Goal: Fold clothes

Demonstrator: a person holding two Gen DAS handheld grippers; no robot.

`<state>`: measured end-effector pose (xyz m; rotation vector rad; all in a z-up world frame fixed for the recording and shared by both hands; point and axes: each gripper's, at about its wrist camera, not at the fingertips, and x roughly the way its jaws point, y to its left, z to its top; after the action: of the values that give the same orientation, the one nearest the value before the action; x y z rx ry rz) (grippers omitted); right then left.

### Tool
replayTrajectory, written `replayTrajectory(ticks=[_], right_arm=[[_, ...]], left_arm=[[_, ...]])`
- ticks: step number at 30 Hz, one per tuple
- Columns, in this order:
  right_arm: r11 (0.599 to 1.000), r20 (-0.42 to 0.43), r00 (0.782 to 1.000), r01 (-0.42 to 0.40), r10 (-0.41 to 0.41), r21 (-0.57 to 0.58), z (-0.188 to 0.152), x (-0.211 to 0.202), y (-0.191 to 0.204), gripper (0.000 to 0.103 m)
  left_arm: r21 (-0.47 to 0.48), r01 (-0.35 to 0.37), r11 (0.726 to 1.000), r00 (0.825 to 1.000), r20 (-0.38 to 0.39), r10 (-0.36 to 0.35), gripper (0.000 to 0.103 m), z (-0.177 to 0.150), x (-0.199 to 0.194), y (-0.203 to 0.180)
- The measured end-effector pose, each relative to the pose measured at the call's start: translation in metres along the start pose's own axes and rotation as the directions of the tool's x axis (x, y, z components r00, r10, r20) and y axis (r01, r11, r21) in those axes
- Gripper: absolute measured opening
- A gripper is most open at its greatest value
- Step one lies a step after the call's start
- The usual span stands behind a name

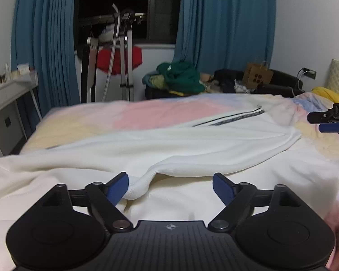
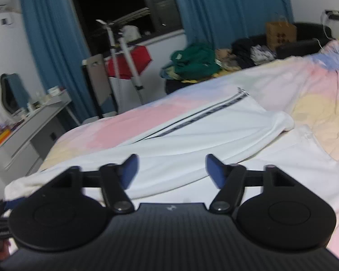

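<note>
At far left we see a grey counter [image 2: 34, 122] crowded with small items, then blue curtains [image 1: 49, 45] framing a dark window. On the bed [image 1: 147, 117], a white garment [image 1: 169, 144] with a dark striped band lies spread across the pastel bedcover. Our left gripper [image 1: 170, 188] hangs over its near folded edge, jaws spread wide and empty. Our right gripper [image 2: 170, 169] is likewise spread apart above the cloth, holding nothing.

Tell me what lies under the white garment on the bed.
The white garment lies on a pastel patchwork bedcover, pink and yellow beside it. A white layer shows under its near edge. Anything beneath its middle is covered.
</note>
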<state>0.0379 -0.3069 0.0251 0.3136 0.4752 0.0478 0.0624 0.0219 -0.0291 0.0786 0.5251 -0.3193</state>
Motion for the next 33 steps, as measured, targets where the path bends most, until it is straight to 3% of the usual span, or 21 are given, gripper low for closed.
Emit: replayTrajectory(ticks=[5, 11, 16, 20, 27, 30, 33], right_arm=[[0.993, -0.007, 1.000, -0.009, 0.009, -0.116, -0.017, -0.007, 0.011, 0.086], [0.988, 0.000, 1.000, -0.017, 0.017, -0.154, -0.022, -0.004, 0.006, 0.086], [0.992, -0.006, 1.000, -0.013, 0.013, -0.127, -0.025, 0.002, -0.005, 0.086], [0.993, -0.026, 1.000, 0.011, -0.014, -0.119, -0.027, 0.012, -0.011, 0.086], [0.996, -0.070, 0.997, 0.038, -0.044, -0.086, -0.031, 0.023, -0.020, 0.086], [0.996, -0.062, 0.997, 0.041, -0.046, -0.082, -0.031, 0.022, -0.019, 0.086], [0.995, -0.054, 0.997, 0.044, -0.049, -0.088, -0.031, 0.022, -0.020, 0.086]], left_arm=[[0.009, -0.001, 1.000, 1.000, -0.006, 0.001, 0.087, -0.017, -0.027, -0.015], [-0.002, -0.023, 1.000, 1.000, -0.009, 0.023, 0.103, -0.037, -0.045, -0.021], [-0.033, -0.051, 0.998, 0.997, -0.057, 0.049, 0.103, -0.045, -0.026, -0.013], [-0.111, -0.089, 0.990, 0.992, -0.099, 0.079, 0.103, -0.044, -0.006, 0.008], [-0.330, -0.198, 0.923, 0.975, -0.159, 0.152, 0.102, -0.041, -0.003, 0.060], [-0.367, -0.286, 0.885, 0.955, -0.191, 0.229, 0.102, -0.032, -0.010, 0.079], [-0.440, -0.318, 0.839, 0.943, -0.242, 0.231, 0.102, -0.026, -0.021, 0.104]])
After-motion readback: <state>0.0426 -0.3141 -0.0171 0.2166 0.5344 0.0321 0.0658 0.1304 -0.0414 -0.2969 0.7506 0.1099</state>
